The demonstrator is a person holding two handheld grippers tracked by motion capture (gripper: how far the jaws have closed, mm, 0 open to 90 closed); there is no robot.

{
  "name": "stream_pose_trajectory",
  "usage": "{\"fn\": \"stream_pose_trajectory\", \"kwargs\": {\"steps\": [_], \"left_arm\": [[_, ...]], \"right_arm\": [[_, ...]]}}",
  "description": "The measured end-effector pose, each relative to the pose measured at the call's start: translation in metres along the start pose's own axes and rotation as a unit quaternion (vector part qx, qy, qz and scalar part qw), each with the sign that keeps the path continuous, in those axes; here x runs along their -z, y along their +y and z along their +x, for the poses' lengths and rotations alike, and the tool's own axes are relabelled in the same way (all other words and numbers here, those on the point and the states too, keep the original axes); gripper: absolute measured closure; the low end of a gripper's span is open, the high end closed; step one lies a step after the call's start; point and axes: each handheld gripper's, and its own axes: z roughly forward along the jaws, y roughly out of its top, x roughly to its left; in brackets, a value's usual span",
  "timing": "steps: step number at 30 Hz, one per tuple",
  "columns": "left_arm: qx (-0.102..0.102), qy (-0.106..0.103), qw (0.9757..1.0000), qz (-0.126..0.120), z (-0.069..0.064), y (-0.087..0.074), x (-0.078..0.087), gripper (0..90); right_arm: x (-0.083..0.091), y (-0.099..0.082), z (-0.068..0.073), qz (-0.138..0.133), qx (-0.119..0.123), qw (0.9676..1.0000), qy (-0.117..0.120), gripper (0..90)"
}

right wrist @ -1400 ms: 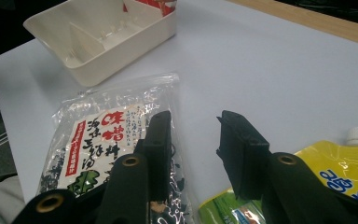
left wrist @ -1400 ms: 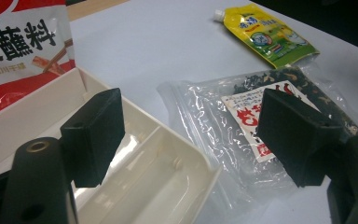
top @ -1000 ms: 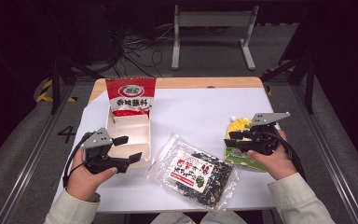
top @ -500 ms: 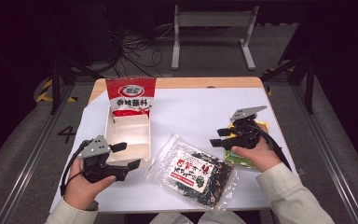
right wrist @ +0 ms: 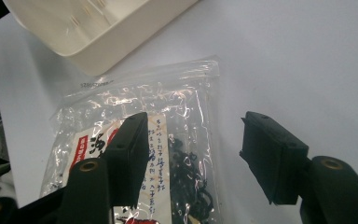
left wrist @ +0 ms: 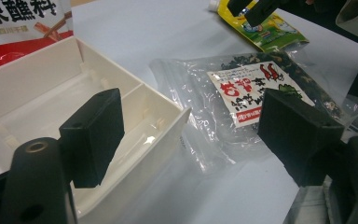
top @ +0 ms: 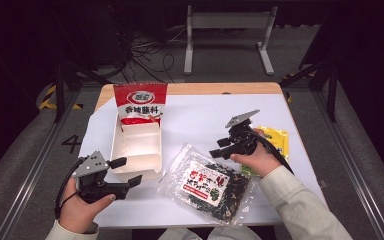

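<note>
High view: clear seaweed packet [top: 207,182] flat on white table [top: 200,115], near front edge, between both grippers. White divided tray [top: 136,150] just left of packet, empty; red-and-white sachet [top: 139,105] upright at tray's far end. Yellow-green pouch [top: 275,142] right of packet, partly under right hand. Left gripper [top: 122,172] at tray's near corner, fingers [left wrist: 93,135] spread wide, empty. Right gripper [top: 221,147] above packet's far edge, fingers [right wrist: 270,154] wide apart, empty.

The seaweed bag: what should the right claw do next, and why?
Probably ease the right gripper down to pinch the clear seaweed bag at its edge. Its jaws stand open right above that edge, the bag lies flat and free, and the white box beside it has room.
</note>
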Motion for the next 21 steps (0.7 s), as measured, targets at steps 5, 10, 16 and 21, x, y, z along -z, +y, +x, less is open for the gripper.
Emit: {"fn": "stream_pose_trajectory", "kwargs": {"steps": [5, 10, 16, 21], "left_arm": [[0.007, 0.003, 1.0000, 0.000, 0.001, -0.003, 0.003, 23.3], [0.008, 0.005, 0.9999, -0.002, 0.001, -0.004, 0.003, 23.3], [0.011, 0.006, 0.9999, -0.002, 0.001, -0.006, 0.005, 23.3], [0.012, 0.004, 0.9999, -0.001, 0.002, -0.007, 0.004, 23.3]], "right_arm": [[-0.013, 0.004, -0.004, 0.013, -0.006, 0.9999, 0.006, 41.6], [-0.025, 0.006, -0.006, 0.028, -0.005, 0.9996, 0.009, 41.5], [-0.045, 0.007, -0.008, 0.059, -0.013, 0.9979, 0.023, 39.4], [-0.057, 0.006, -0.011, 0.079, -0.019, 0.9965, 0.021, 39.5]]}}
